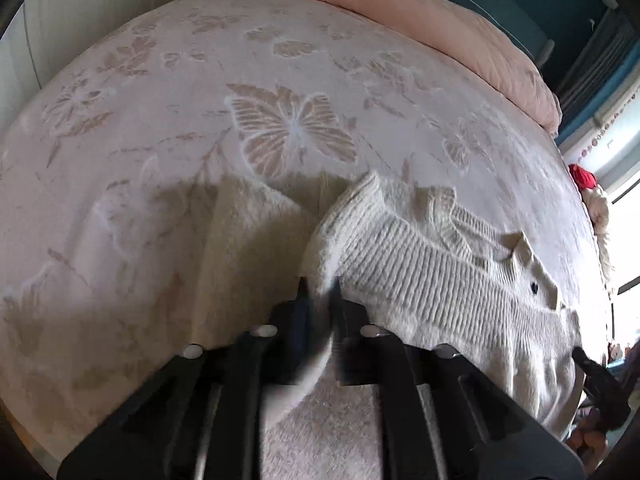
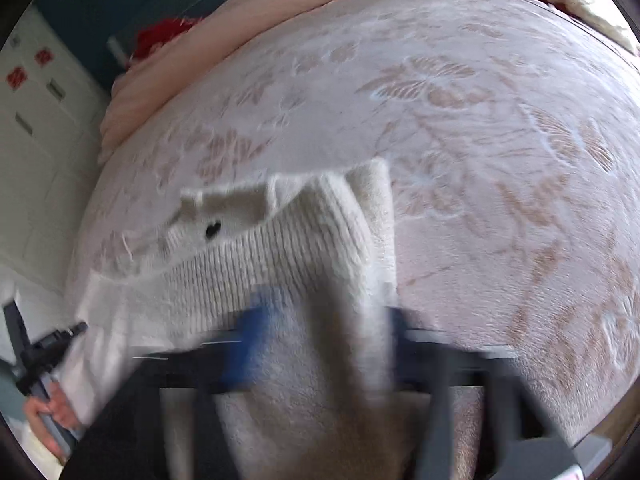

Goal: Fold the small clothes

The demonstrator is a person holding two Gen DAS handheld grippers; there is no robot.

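White knit sweater lies on flowery bed cover. Left gripper pinches sweater edge, nearly closed. Right gripper too blurry, cannot tell if open or holding. Risk: fluffy edge slips out if pulled fast, fold goes crooked.

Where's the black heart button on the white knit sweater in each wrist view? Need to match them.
Left wrist: black heart button sits right of centre, on the white knit sweater, near its collar.
Right wrist: same button sits left of centre, below the collar.
Shared landmark: the ribbed fold edge on the floral bedspread.
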